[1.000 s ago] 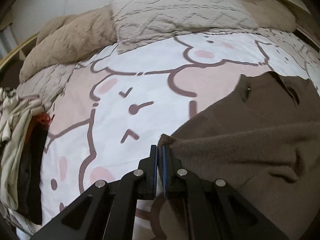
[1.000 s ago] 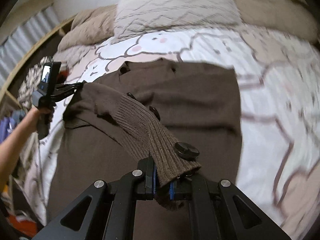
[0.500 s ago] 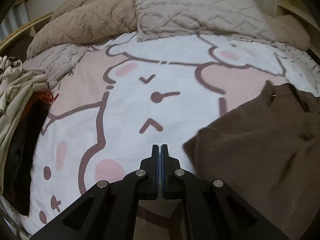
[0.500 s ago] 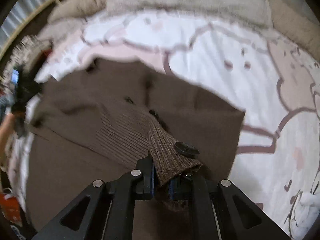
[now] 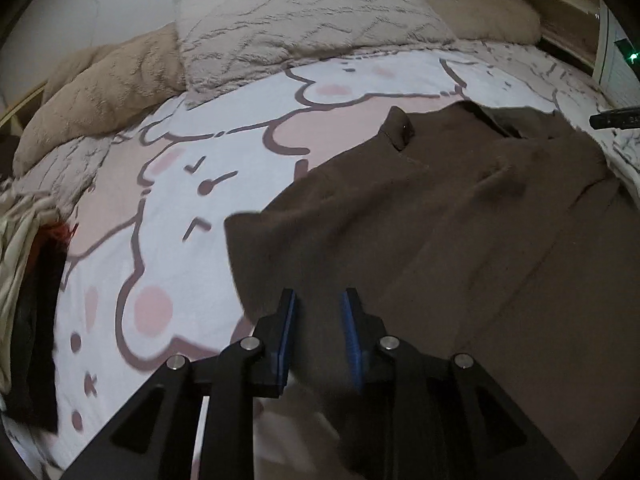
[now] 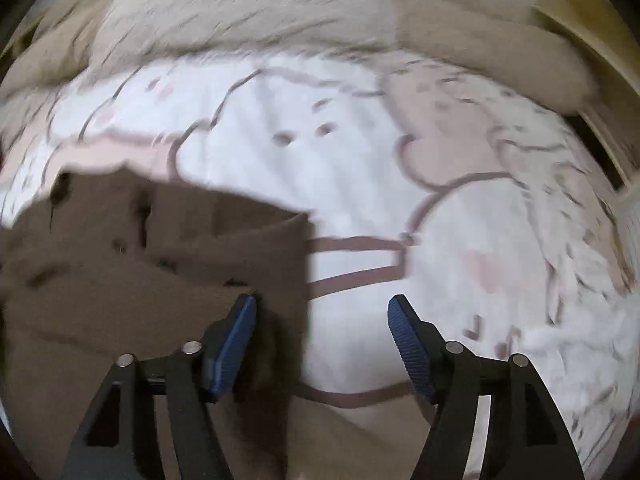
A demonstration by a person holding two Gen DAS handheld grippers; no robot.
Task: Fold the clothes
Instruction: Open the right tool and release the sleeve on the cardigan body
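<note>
Left gripper (image 5: pixel 318 300) up close, jaws parted a little with nothing between them, hovering right over the near left edge of the brown cardigan (image 5: pixel 460 240). Over on the other side, the right gripper (image 6: pixel 322 316) has its jaws spread wide and empty, its left finger above the garment's right edge and its other finger over bare bedsheet (image 6: pixel 360 152).

The cardigan lies spread on the cartoon-print sheet, sleeve material folded in across the body, neckline (image 5: pixel 500 124) pointing toward the pillows (image 5: pixel 304 20). The right view is smeared with motion, so exactly how the layers sit there is hard to say.

This is a soft, thick knit by the look of it: floppy, some weight, and it should drape rather than hold a crease. It looks grippy, not slippery. Best hold is probably the doubled side edges near the hem, both layers pinched together, one gripper each side, so the fold lifts evenly.

Farther out, a heap of other clothes (image 5: pixel 24 248) sits at the bed's left edge.
</note>
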